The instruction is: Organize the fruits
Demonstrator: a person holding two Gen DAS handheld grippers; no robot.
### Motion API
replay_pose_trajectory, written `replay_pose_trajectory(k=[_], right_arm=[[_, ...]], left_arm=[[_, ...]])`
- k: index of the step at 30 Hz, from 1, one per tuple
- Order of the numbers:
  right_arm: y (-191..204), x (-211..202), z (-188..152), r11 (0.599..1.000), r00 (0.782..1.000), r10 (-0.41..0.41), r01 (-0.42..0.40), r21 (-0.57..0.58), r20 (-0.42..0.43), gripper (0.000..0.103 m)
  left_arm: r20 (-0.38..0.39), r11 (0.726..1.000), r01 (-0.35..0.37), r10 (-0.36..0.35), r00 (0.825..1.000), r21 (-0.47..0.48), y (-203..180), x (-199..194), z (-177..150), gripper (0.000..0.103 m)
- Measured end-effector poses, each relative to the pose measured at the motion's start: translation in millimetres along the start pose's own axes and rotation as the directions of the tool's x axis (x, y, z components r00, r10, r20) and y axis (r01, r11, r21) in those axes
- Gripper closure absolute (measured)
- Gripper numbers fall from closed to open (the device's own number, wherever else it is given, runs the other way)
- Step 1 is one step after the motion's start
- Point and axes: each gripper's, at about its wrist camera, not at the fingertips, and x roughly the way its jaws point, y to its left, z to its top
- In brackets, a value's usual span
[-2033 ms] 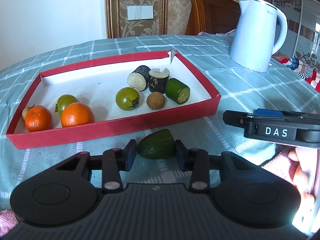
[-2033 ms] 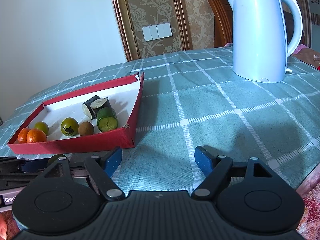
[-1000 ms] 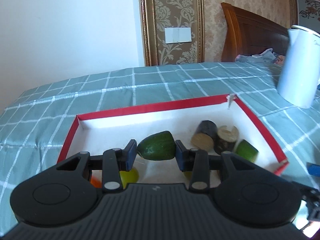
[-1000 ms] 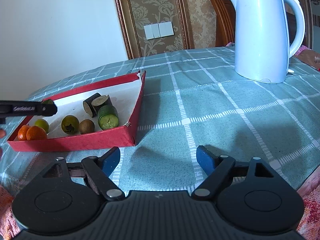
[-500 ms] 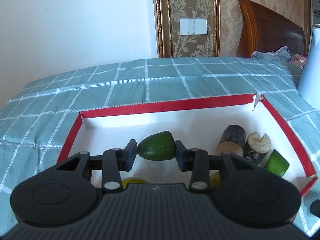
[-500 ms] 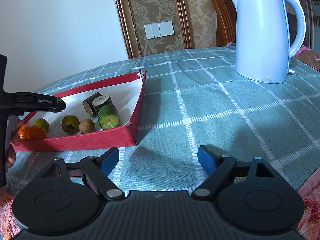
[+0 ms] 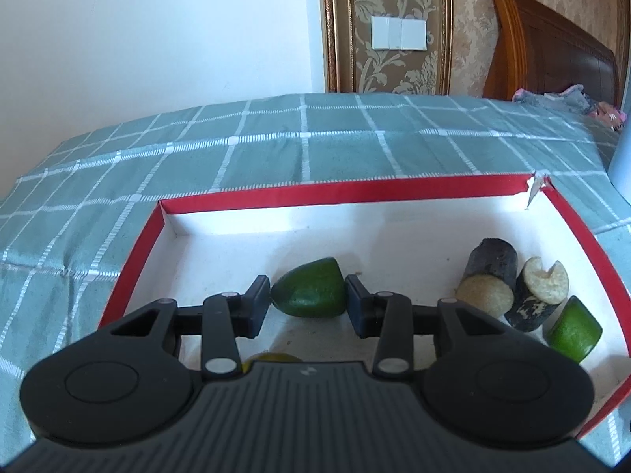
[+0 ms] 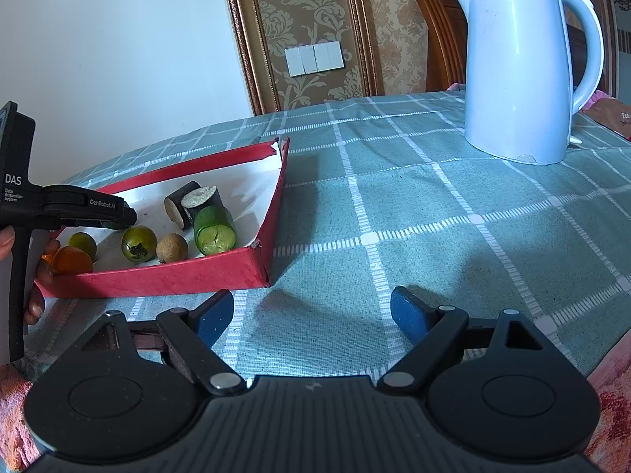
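A dark green fruit piece [image 7: 311, 293] sits between the pads of my left gripper [image 7: 308, 301], low over the white floor of the red tray [image 7: 355, 191]. The jaws are opening, but both pads still touch the piece. Seen from the right wrist, the left gripper [image 8: 126, 216] reaches in over the tray's left half, held by a hand. Other fruit lies in the tray: an orange [image 8: 71, 260], a green tomato [image 8: 139, 243] and a brown round fruit [image 8: 171, 248]. My right gripper [image 8: 311, 311] hangs open over bare cloth, right of the tray.
Two dark cut pieces [image 7: 493, 276] and a bright green cut cylinder [image 7: 574, 329] lie at the tray's right end. A white kettle [image 8: 520, 63] stands at the back right on the green checked cloth. A wooden chair back rises behind the table.
My left gripper has moved forward and down into the tray with the green piece, which now sits close to the tray floor. The right gripper has stayed put.
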Motion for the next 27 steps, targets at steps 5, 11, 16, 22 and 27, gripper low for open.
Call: replay_pose_trajectory(k=[5, 11, 16, 22, 27], right_arm=[[0, 0, 0, 1.0, 1.0, 0.0, 0.0, 0.0, 0.0, 0.016], [0, 0, 0, 1.0, 1.0, 0.0, 0.0, 0.0, 0.0, 0.016], [0, 0, 0, 1.0, 1.0, 0.0, 0.0, 0.0, 0.0, 0.016], [0, 0, 0, 1.0, 1.0, 0.0, 0.0, 0.0, 0.0, 0.015], [1, 0, 0, 1.0, 1.0, -0.001, 0.001, -0.007, -0.004, 0.014]], left_arm=[[-0.01, 1.0, 0.0, 0.0, 1.0, -0.01, 2, 0, 1, 0.064], [-0.005, 1.0, -0.011, 0.011, 1.0, 0.004, 3, -5, 0, 0.047], [0.003, 1.0, -0.022, 0.022, 1.0, 0.005, 5, -12, -5, 0.037], [0.028, 1.0, -0.025, 0.025, 0.999, 0.003, 10, -25, -11, 0.033], [0.046, 1.0, -0.028, 0.027, 0.999, 0.013, 10, -38, -18, 0.033]])
